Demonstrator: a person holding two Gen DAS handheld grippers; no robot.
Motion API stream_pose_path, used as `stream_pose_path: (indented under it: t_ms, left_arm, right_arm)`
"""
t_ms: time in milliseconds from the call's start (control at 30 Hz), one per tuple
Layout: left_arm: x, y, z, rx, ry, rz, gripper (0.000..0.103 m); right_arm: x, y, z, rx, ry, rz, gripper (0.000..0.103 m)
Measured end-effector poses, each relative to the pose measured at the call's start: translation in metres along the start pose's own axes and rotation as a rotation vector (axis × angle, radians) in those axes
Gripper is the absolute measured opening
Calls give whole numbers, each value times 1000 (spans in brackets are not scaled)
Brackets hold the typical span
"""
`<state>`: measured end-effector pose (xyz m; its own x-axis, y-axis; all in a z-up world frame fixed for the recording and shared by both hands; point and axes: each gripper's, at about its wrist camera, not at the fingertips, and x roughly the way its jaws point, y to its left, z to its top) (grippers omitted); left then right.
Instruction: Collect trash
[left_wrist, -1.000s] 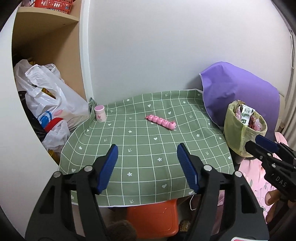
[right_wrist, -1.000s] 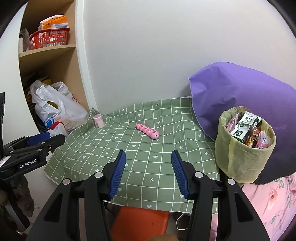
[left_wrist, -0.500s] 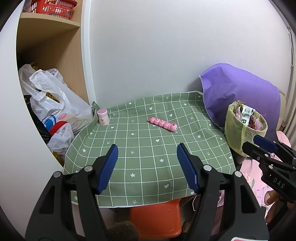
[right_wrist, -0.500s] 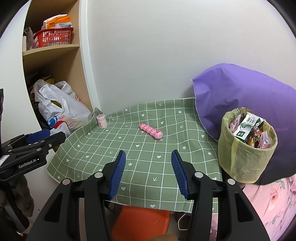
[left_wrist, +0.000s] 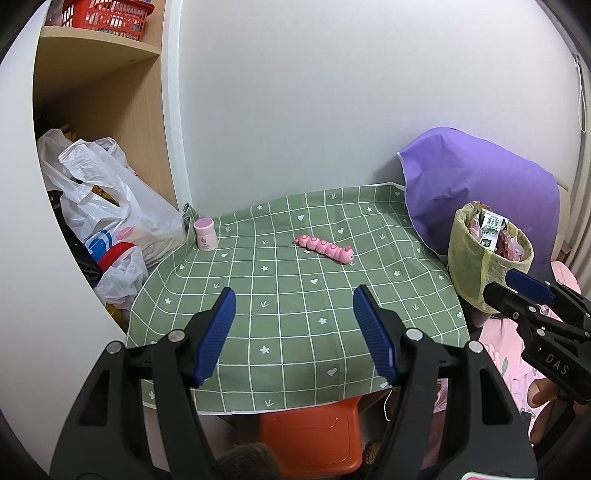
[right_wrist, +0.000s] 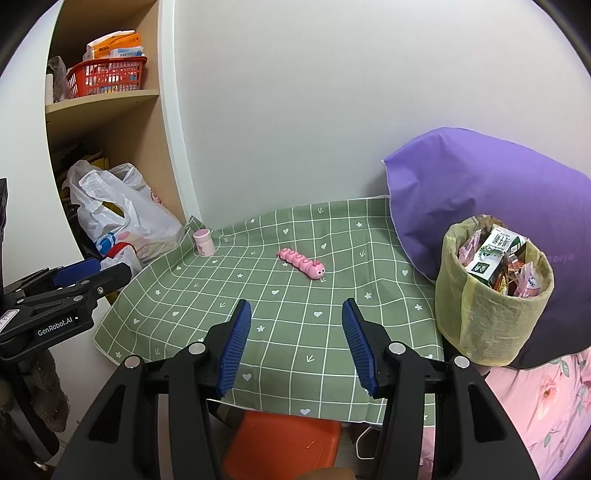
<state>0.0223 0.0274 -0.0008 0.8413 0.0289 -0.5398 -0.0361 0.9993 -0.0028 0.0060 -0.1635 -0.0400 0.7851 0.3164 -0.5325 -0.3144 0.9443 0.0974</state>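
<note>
A pink caterpillar toy (right_wrist: 302, 263) lies mid-frame on the green cloth (right_wrist: 258, 317), slanting from upper left to lower right. It is ahead of both empty, wide-open grippers, left (left_wrist: 291, 334) and right (right_wrist: 294, 345). Neither looks clearly nearer; the full bin (right_wrist: 487, 325) stands at right.

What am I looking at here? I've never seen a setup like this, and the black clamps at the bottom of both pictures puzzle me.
Those clamps are two-finger grippers, one held in each of a person's hands; no robot arm is involved. Each carries a wide-angle camera looking out along its blue-padded fingers, so each picture is one gripper's own view. The left gripper fills the bottom of its picture, the right gripper the bottom of the other, and each shows at the edge of the other's view. Both are open and hold nothing.

Ahead is a green checked tablecloth. On it lie a pink caterpillar toy and a small pink jar. Beside the table's right edge stands a bin with a yellow liner, full of wrappers and a carton.
</note>
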Motion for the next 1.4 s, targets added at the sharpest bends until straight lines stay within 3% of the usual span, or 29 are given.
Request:
stream_pose_path:
  t_ms: [1400]
  left_arm:
    - [1,-5,0,20,-16,12,63]
  right_arm:
    - [2,-8,-3,9,15,0,49]
